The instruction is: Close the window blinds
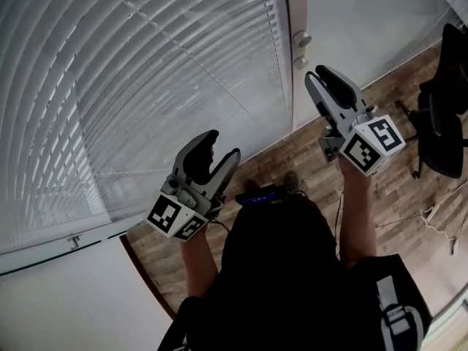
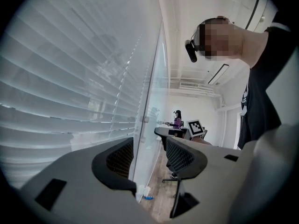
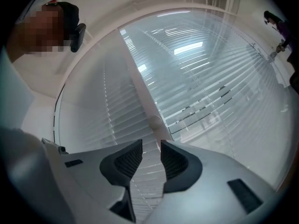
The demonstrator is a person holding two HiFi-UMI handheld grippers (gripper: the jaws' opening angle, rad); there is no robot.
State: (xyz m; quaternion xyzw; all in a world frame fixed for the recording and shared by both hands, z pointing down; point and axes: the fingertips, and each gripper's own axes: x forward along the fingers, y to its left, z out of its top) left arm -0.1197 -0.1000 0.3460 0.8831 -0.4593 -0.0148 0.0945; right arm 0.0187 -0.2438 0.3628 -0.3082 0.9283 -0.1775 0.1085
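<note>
**Item 1, window blinds** (image 1: 146, 72): white slats are hanging lowered across the glass, and they are filling the upper left of your head view.

**Item 2, left tongs** (image 1: 221, 151): you are holding these near the blinds' lower right corner, apart from the slats. The jaws are standing spread, and nothing is sitting between them.

**Item 3, right tongs** (image 1: 320, 74): you are holding these to the right of the blinds and aiming them at the white frame post (image 1: 296, 6) that borders them. The jaws are standing a little apart and pinching nothing.

**Item 4, round knobs** (image 1: 301, 39): two are sitting on that post just right of the blinds, close beyond the right tongs' tips.

**Item 5, wood floor** (image 1: 307, 152): it is running below the blinds.

**Item 6, black chair** (image 1: 442, 115): it is standing well to the right of the blinds.
</note>
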